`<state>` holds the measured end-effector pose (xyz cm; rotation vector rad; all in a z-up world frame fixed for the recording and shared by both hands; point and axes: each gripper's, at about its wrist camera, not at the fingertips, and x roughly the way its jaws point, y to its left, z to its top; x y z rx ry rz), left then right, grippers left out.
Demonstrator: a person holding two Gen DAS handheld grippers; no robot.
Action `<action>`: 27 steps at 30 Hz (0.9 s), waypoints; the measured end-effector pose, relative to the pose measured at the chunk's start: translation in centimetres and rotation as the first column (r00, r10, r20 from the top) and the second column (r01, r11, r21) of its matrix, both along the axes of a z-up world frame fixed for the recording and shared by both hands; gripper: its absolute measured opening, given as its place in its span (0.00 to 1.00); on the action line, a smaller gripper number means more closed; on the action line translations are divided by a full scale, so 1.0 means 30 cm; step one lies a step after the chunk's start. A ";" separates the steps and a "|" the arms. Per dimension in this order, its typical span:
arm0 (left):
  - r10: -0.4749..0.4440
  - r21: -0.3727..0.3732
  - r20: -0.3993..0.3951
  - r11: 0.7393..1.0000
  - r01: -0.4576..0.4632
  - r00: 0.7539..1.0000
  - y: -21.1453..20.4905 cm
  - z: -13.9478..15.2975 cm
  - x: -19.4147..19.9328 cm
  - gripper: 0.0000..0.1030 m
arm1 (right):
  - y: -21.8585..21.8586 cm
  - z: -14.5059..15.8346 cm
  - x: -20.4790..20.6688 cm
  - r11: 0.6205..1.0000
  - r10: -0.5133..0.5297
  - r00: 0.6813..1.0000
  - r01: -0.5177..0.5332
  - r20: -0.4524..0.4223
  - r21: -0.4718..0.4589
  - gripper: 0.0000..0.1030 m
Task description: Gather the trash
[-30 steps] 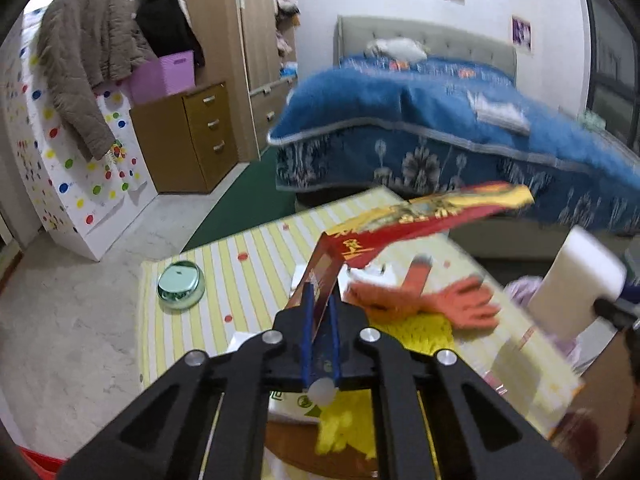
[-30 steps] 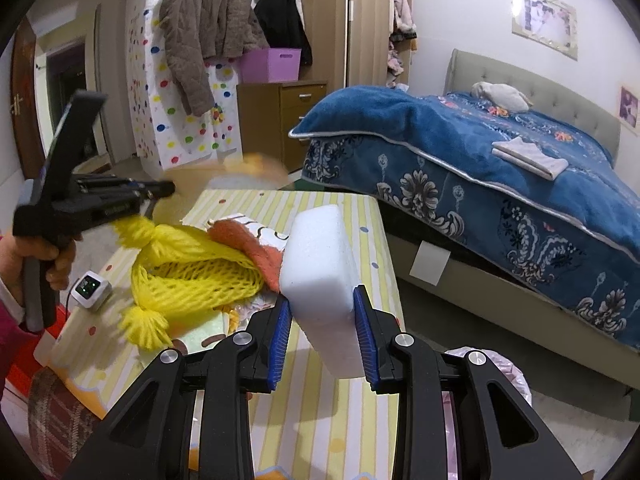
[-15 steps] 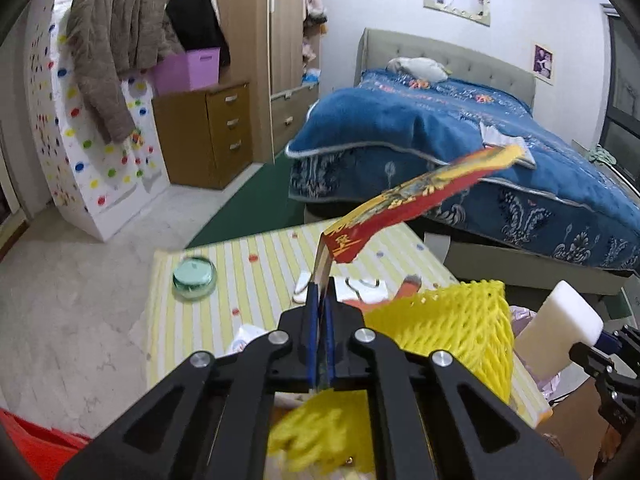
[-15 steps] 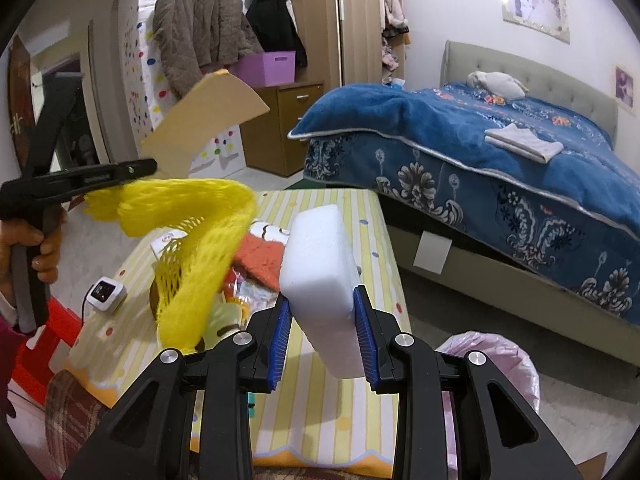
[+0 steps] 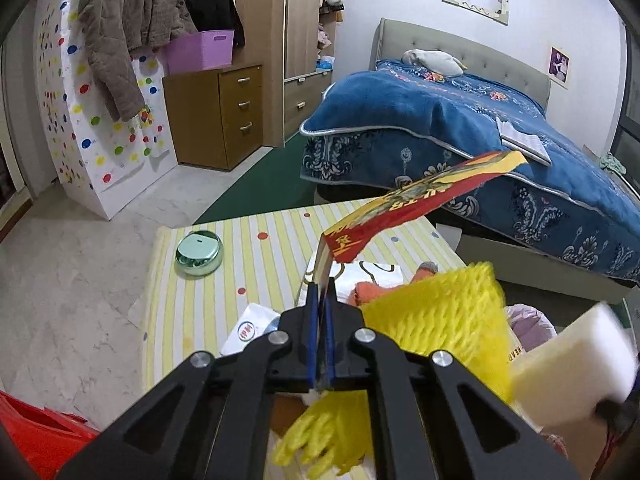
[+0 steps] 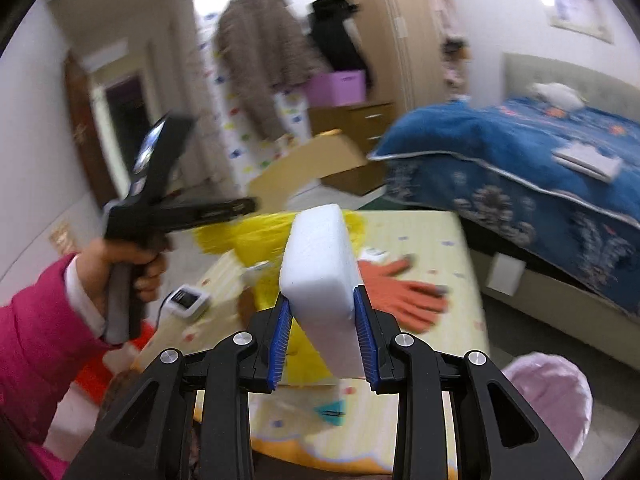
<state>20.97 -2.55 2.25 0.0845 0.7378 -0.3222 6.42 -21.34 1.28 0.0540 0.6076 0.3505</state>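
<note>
My left gripper (image 5: 320,292) is shut on a flat red and gold cardboard box (image 5: 416,200) and on a yellow foam net (image 5: 436,320) that hangs beside and below it, both held above the striped table (image 5: 256,248). In the right wrist view the left gripper (image 6: 240,204) shows with the box's brown back (image 6: 304,168) and the net (image 6: 224,236). My right gripper (image 6: 322,312) is shut on a white foam block (image 6: 320,276), also seen in the left wrist view (image 5: 572,364). A pink-lined trash bin (image 6: 548,396) stands at the table's right.
An orange glove (image 6: 400,284), a white packet (image 5: 248,328), a round green tin (image 5: 199,249) and a small white device (image 6: 186,300) lie on the table. A bed with a blue blanket (image 5: 440,128) stands behind. A red object (image 5: 36,432) sits low on the left.
My left gripper has lifted the box and yellow net higher. My right gripper has swung left with the foam block; its view is blurred. The bin shows lower right.
</note>
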 end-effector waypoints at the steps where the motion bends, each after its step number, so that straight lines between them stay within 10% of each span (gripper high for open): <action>1: 0.000 -0.001 -0.002 1.000 0.000 1.000 0.001 -0.003 -0.001 0.01 | 0.025 -0.024 0.022 1.000 0.006 0.999 -0.007 -0.032 -0.023 0.30; 13: 0.081 -0.046 0.061 0.996 -0.079 0.995 0.163 0.078 -0.024 0.01 | 0.113 -0.155 0.107 0.987 -0.001 0.986 -0.026 -0.169 -0.161 0.29; 27: 0.024 0.013 0.016 1.000 -0.024 1.000 -0.028 -0.072 -0.028 0.02 | 0.023 0.057 0.010 0.994 -0.061 0.998 0.062 0.015 -0.091 0.28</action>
